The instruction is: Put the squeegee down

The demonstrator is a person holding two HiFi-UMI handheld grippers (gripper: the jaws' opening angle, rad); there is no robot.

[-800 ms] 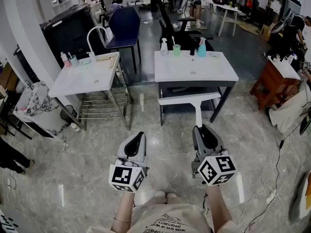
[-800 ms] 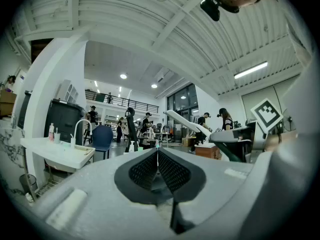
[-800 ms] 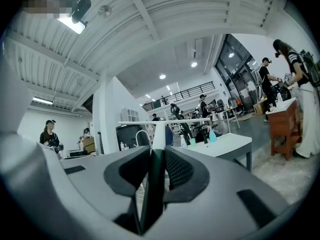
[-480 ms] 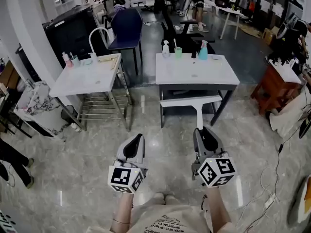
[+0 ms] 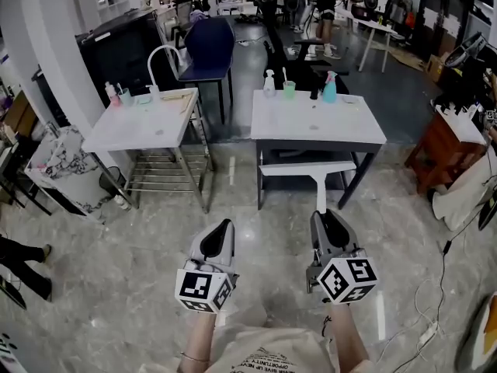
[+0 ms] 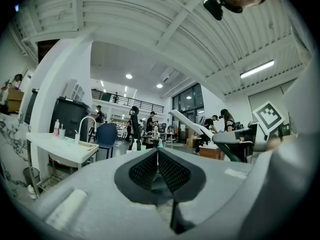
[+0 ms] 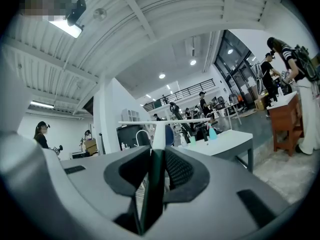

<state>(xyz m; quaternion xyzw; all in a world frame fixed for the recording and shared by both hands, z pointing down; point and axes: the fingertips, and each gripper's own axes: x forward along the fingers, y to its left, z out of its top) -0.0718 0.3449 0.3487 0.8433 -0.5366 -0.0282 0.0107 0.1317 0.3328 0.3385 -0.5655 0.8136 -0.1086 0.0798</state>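
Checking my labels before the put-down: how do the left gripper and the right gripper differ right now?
The left gripper is shut on nothing; the right gripper grips the squeegee by its handle. The left gripper's jaws meet; the right gripper's jaws are kept apart by that handle. Nothing sticks out ahead of the left gripper; the squeegee's blade lies crosswise ahead of the right gripper. Both point level and forward, side by side.
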